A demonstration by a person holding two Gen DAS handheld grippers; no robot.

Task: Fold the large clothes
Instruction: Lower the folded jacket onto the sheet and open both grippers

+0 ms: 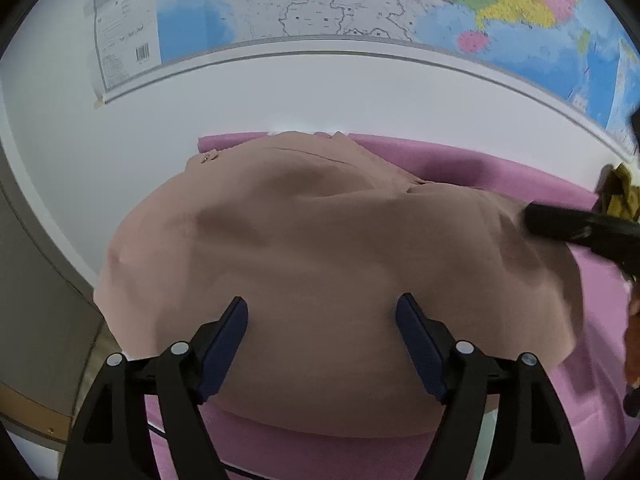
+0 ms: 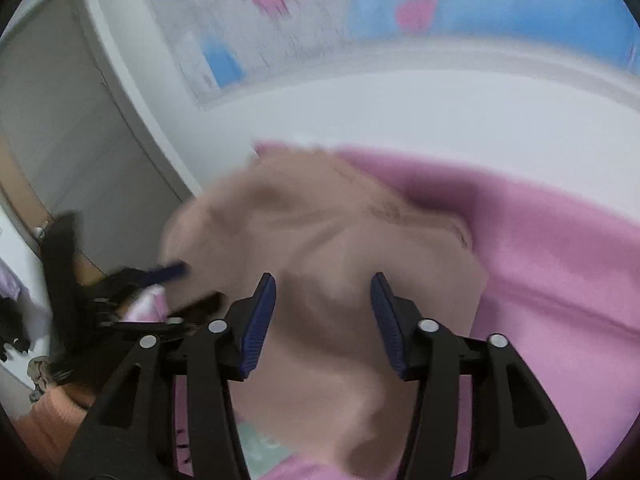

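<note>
A tan garment (image 1: 320, 240) lies rumpled on a pink cloth-covered surface (image 1: 500, 172) beside a white wall. My left gripper (image 1: 322, 308) hovers over the garment's near part, jaws wide apart and nothing between the pads. At the right edge a dark finger (image 1: 560, 229) of the other gripper reaches over the garment's right side. The right wrist view is blurred. There my right gripper (image 2: 323, 285) stands above the tan garment (image 2: 320, 224), its blue pads apart with the cloth lying under them, not pinched. A blue finger (image 2: 172, 270) of the left gripper shows at the garment's left edge.
A large wall map (image 1: 360, 4) hangs above the surface. A grey door (image 2: 80, 128) stands to the left. An olive-yellow item (image 1: 622, 196) lies at the far right. Dark clothes and an orange item (image 2: 52, 412) sit lower left. A person's hand (image 1: 634, 344) shows at the right edge.
</note>
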